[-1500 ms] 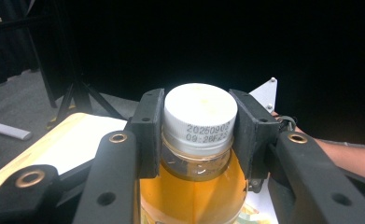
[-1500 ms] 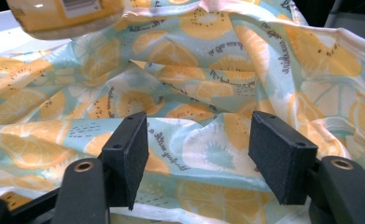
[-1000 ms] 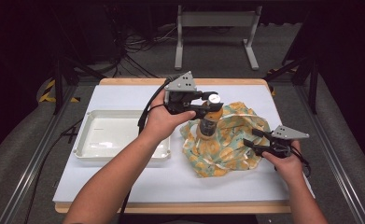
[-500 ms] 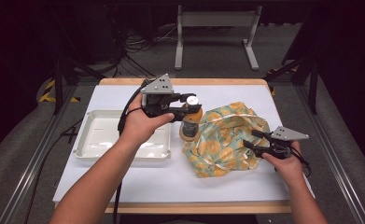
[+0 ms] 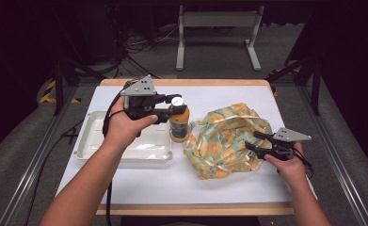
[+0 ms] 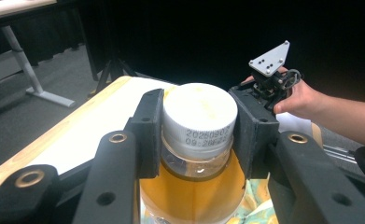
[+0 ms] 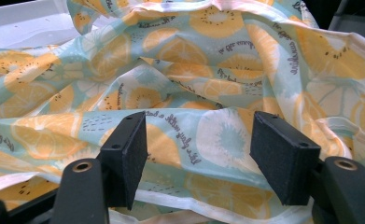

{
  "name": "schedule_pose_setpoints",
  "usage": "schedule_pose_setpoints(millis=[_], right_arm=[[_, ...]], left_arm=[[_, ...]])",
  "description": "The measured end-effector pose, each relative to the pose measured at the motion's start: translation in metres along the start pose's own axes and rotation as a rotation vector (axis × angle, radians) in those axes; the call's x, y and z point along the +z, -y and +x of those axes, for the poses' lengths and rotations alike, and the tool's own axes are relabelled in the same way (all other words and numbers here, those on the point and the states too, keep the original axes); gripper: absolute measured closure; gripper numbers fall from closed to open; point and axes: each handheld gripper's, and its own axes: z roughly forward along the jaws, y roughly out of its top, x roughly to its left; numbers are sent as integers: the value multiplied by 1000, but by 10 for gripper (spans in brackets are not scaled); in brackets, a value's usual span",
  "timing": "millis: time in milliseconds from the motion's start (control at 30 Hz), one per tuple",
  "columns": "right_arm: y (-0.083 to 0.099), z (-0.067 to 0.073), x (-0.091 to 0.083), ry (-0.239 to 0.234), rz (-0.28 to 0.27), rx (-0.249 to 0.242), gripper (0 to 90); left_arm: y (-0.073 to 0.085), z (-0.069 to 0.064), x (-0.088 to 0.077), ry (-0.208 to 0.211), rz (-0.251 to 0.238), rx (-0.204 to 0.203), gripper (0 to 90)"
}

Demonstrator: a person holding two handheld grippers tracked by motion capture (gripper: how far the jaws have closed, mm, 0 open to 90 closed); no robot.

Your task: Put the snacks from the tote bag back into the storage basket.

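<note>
A clear jar (image 5: 179, 123) of amber liquid with a white lid (image 6: 200, 112) stands upright in my left gripper (image 5: 176, 107), whose pads press on the lid from both sides (image 6: 200, 126). It is between the white tray and the cloth bag; I cannot tell if its base touches the table. The cloth bag (image 5: 226, 141), pale blue with an orange fruit print, lies crumpled on the table's right half. At the bag's right edge my right gripper (image 5: 253, 141) points left, jaws open, with the cloth (image 7: 194, 84) lying just beyond the pads (image 7: 199, 149).
A shallow white tray (image 5: 88, 141) sits on the left of the white table top (image 5: 181, 183), just left of the jar. Its corner (image 7: 21, 23) appears beyond the cloth. Dark floor, cables and a metal stand frame (image 5: 217, 28) surround the table.
My left gripper has carried the jar leftward, from over the bag to the gap beside the tray. The right gripper has stayed in place at the bag's edge.
</note>
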Motion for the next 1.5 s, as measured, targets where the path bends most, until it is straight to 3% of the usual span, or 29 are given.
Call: schedule_pose_setpoints(millis=[533,833,1033,1367,1500], right_arm=[[0,-1,-1,-6,-3,16,365],[-1,-2,-4,-8,-19,26,365],[0,-1,-3,-9,-16,25,364],[1,-2,-3,-10,-12,28,363],[1,-2,-3,-8,-14,29,363]], left_arm=[[24,13,-22,-23,11,-16,583],[41,22,-25,-62,17,-46,583],[56,31,-25,-60,12,-68,583],[74,33,-26,-64,24,-95,583],[78,33,-26,-75,46,-86,583]])
